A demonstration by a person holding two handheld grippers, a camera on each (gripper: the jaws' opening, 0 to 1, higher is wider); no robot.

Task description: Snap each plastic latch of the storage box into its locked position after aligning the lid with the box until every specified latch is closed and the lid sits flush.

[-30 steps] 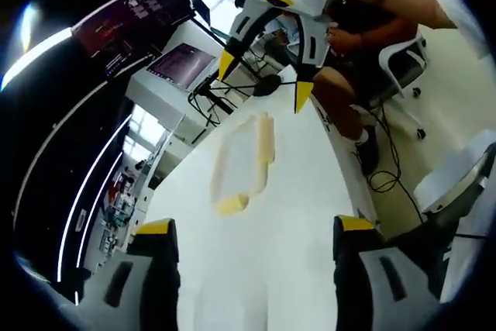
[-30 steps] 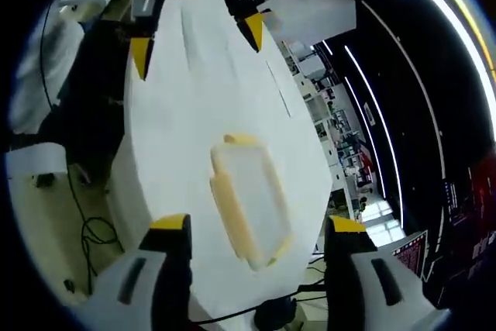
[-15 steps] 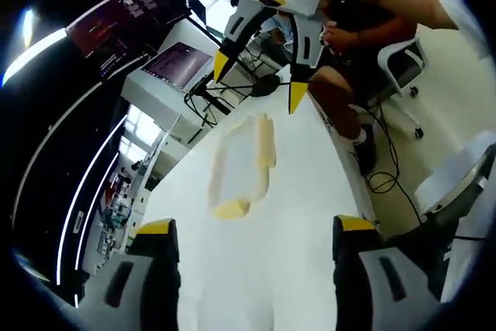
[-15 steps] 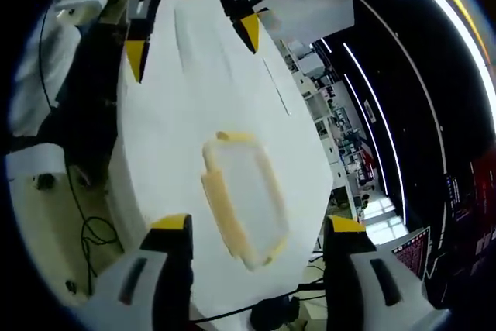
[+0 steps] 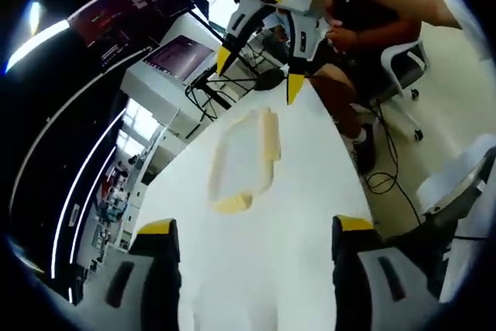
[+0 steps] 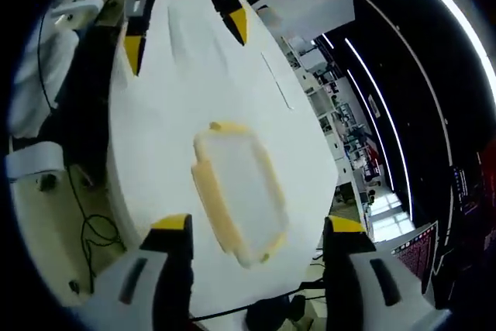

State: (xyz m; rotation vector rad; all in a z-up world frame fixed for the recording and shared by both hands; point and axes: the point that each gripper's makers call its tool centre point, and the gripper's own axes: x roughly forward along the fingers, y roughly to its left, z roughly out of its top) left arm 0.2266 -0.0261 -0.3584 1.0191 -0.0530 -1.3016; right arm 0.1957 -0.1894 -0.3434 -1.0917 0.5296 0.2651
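In the left gripper view, my left tongs (image 5: 246,230) are spread apart, holding nothing, over the white tabletop (image 5: 294,207). The box (image 5: 242,159) lies flat farther on, lid on. Beyond it hang my right tongs (image 5: 257,77), spread apart too. In the right gripper view, the box (image 6: 236,191) lies near my right tongs (image 6: 252,232), with my left tongs (image 6: 184,36) across the tabletop (image 6: 178,98).

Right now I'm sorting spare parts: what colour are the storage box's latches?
Pale yellow latches, clearest in the right gripper view.
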